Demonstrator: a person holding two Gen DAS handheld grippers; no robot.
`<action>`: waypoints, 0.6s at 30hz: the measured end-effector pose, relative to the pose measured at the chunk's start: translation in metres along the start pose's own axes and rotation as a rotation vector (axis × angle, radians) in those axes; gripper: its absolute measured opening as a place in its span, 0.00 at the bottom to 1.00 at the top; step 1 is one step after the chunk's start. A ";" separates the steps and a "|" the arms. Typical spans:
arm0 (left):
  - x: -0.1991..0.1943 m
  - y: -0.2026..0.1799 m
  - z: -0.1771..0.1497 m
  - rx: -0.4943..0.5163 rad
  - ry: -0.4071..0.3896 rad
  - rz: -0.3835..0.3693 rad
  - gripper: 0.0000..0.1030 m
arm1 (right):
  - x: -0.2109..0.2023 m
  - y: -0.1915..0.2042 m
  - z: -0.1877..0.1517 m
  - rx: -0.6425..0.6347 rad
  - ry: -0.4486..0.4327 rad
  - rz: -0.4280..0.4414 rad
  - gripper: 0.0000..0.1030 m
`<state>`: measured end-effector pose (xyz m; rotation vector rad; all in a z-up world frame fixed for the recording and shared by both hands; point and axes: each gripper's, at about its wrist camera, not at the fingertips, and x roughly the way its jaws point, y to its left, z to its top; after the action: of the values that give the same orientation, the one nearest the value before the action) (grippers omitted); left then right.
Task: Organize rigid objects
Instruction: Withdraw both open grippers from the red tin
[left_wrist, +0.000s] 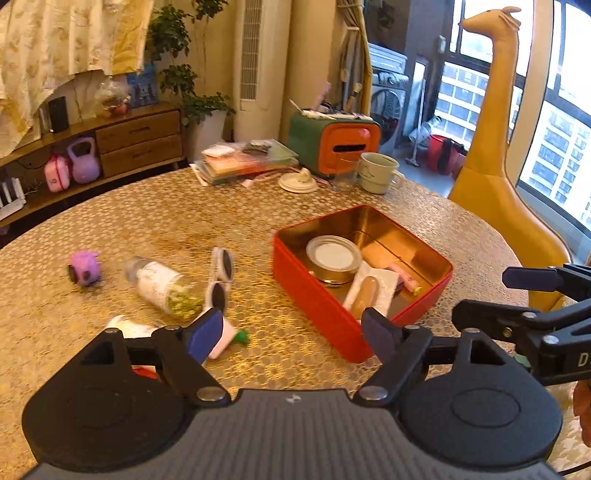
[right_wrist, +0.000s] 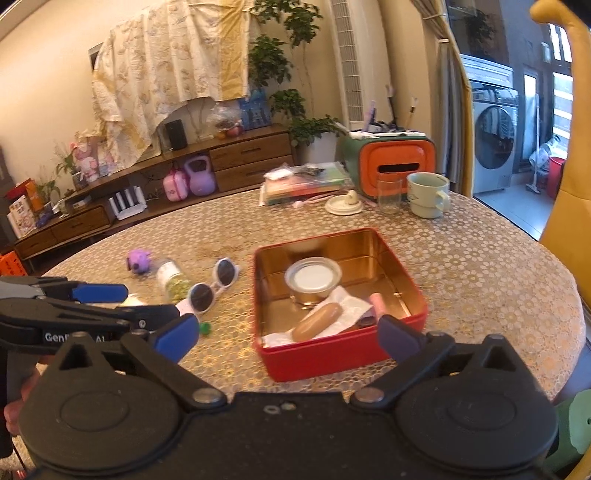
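Observation:
A red tin box (left_wrist: 314, 291) (right_wrist: 332, 354) with a gold inside sits on the round table. It holds a round lidded can (left_wrist: 334, 258) (right_wrist: 313, 280), a tan oblong piece (left_wrist: 365, 295) (right_wrist: 317, 321) on white paper, and a pink item (right_wrist: 377, 302). Left of the box lie white sunglasses (left_wrist: 221, 273) (right_wrist: 212, 286), a jar on its side (left_wrist: 166, 288) (right_wrist: 173, 280), a purple toy (left_wrist: 85, 267) (right_wrist: 138, 260) and a small green piece (left_wrist: 242, 336) (right_wrist: 204, 328). My left gripper (left_wrist: 293, 338) is open and empty, at the box's near corner. My right gripper (right_wrist: 286, 336) is open and empty, just before the box's near wall.
At the table's far side stand a green-and-orange box (left_wrist: 332, 144) (right_wrist: 391, 162), a stack of books (left_wrist: 243, 160) (right_wrist: 306, 182), a glass (right_wrist: 388, 195), a mug (left_wrist: 378, 172) (right_wrist: 428, 194) and a white lid (left_wrist: 297, 181). A yellow giraffe seat (left_wrist: 495, 155) stands right of the table.

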<state>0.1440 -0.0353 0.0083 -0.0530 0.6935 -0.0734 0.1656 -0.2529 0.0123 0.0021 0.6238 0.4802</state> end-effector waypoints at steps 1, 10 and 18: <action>-0.003 0.005 -0.002 -0.004 -0.003 0.005 0.80 | 0.000 0.004 -0.001 -0.010 -0.001 0.005 1.00; -0.019 0.061 -0.026 -0.057 0.003 0.079 0.80 | 0.009 0.035 -0.008 -0.027 0.015 0.051 1.00; -0.018 0.099 -0.049 -0.086 0.023 0.121 0.80 | 0.024 0.059 -0.010 -0.043 0.044 0.077 1.00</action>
<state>0.1038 0.0636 -0.0249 -0.0930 0.7214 0.0726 0.1514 -0.1913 -0.0001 -0.0256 0.6576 0.5693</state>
